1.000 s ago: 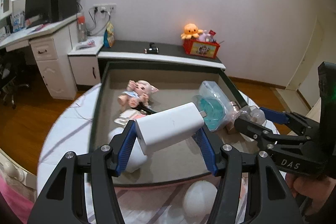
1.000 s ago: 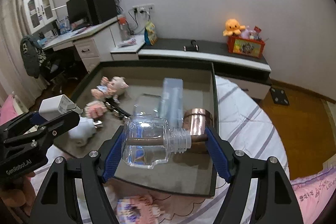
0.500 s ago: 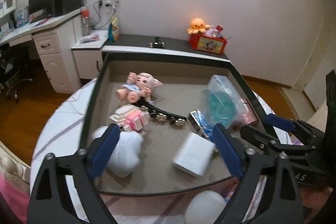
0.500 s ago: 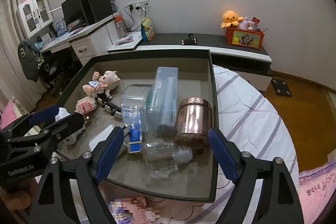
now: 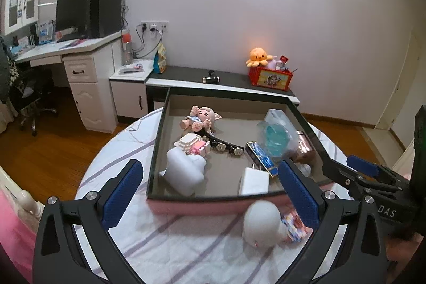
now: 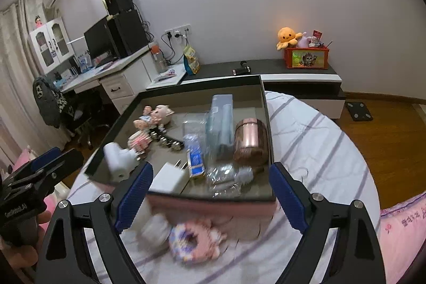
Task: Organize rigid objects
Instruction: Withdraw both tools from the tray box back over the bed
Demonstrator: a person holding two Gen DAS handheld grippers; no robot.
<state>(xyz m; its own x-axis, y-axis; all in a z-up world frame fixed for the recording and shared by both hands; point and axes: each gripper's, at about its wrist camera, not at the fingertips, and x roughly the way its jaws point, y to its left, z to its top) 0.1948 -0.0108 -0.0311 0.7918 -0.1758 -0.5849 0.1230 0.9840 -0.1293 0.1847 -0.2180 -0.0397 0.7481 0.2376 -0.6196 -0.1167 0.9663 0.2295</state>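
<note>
A dark-rimmed box with a pink wall (image 5: 213,204) stands on the striped round table. In its front part lie a white charger (image 5: 254,184) and a clear glass bottle (image 6: 226,177). My left gripper (image 5: 210,163) hovers before the box's front edge, its jaws opening with nothing between them. My right gripper (image 6: 210,167) stands likewise in front of the box, jaws opening and empty. Outside the box, by its front wall, sit a white round toy (image 5: 262,220) and a pink block toy (image 6: 194,238).
The box also holds a doll (image 5: 202,119), a white bottle (image 5: 186,172), a blue carton (image 5: 259,157), a copper can (image 6: 250,141) and a clear plastic case (image 6: 221,121). Behind it runs a low cabinet (image 5: 226,83); pink bedding (image 6: 399,225) lies to the right.
The left gripper let go of the white charger and the right let go of the glass bottle; both now lie in the box. Both grippers opened wide and drew back from the box.
</note>
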